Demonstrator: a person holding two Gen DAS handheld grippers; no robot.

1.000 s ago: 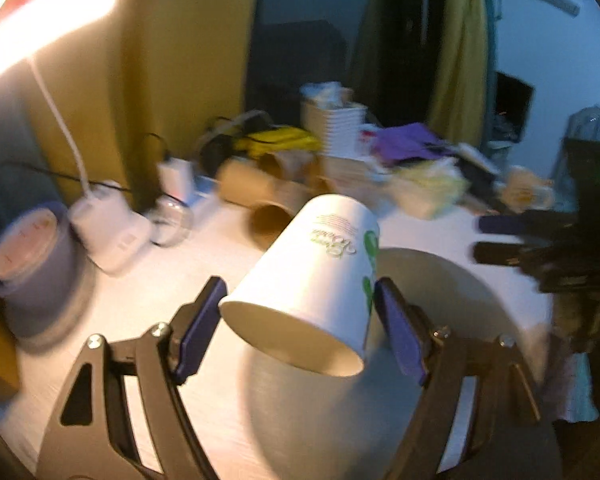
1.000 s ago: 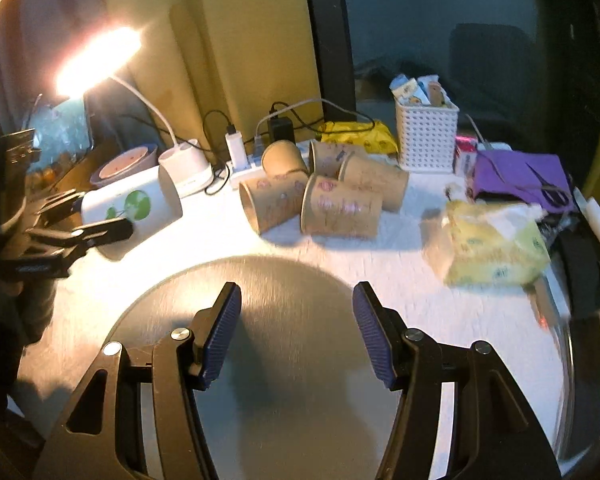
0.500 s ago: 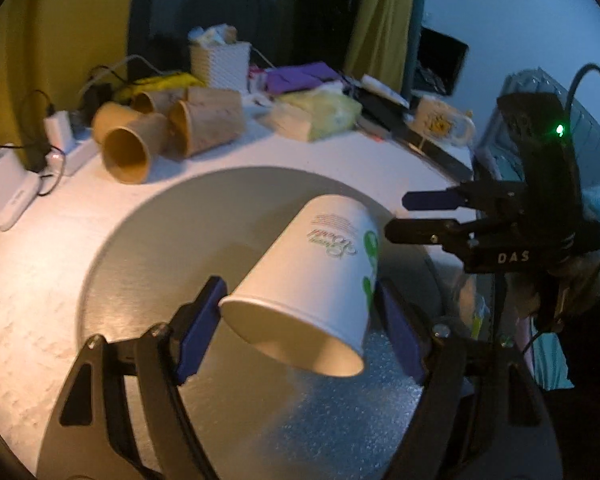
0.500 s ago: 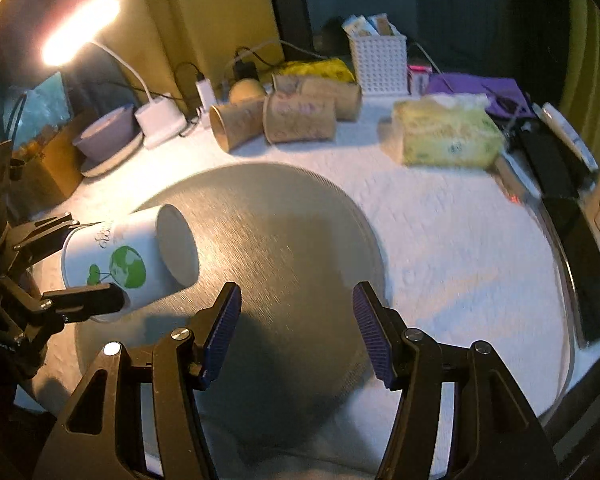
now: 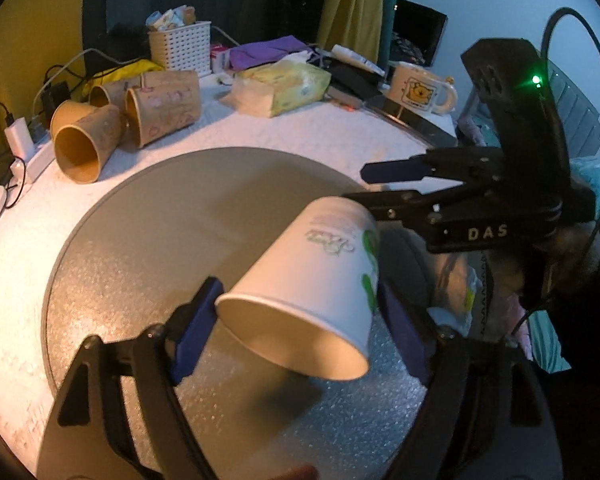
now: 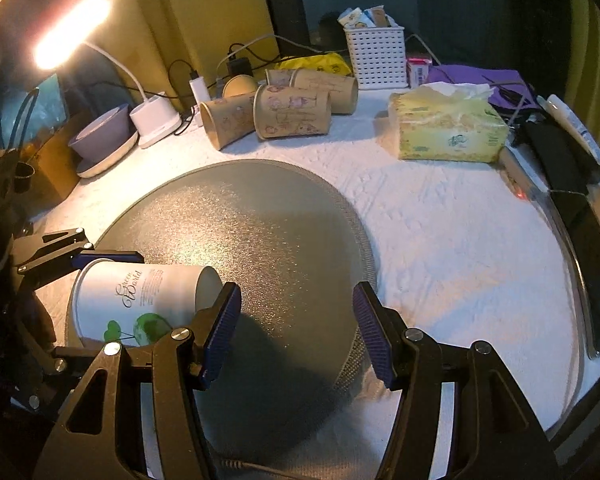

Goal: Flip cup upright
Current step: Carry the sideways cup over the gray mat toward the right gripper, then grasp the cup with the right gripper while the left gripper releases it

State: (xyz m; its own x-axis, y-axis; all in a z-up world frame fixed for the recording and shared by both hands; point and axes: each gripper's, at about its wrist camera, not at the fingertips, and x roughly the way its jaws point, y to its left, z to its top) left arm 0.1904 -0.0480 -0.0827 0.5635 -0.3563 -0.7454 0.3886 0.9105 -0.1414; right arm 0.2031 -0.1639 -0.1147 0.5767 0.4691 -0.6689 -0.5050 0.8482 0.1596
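Note:
A white paper cup (image 5: 312,280) with a green print is held on its side, mouth toward the left wrist camera, above a round grey mat (image 5: 160,240). My left gripper (image 5: 296,316) is shut on the cup near its rim. In the right wrist view the cup (image 6: 140,300) hangs over the mat's (image 6: 280,240) left part, its base pointing right. My right gripper (image 6: 296,328) is open and empty, just right of the cup's base. It also shows in the left wrist view (image 5: 400,184), beyond the cup.
Several brown paper cups (image 6: 284,112) lie on their sides behind the mat. A tissue pack (image 6: 448,128), a white basket (image 6: 376,56), a lamp (image 6: 152,116), a purple bowl (image 6: 104,136) and a mug (image 5: 420,88) stand around the white table (image 6: 460,240).
My left gripper swung the cup from the table's left side over the grey mat and toward my right gripper. The right gripper stayed open and dropped closer to the mat.

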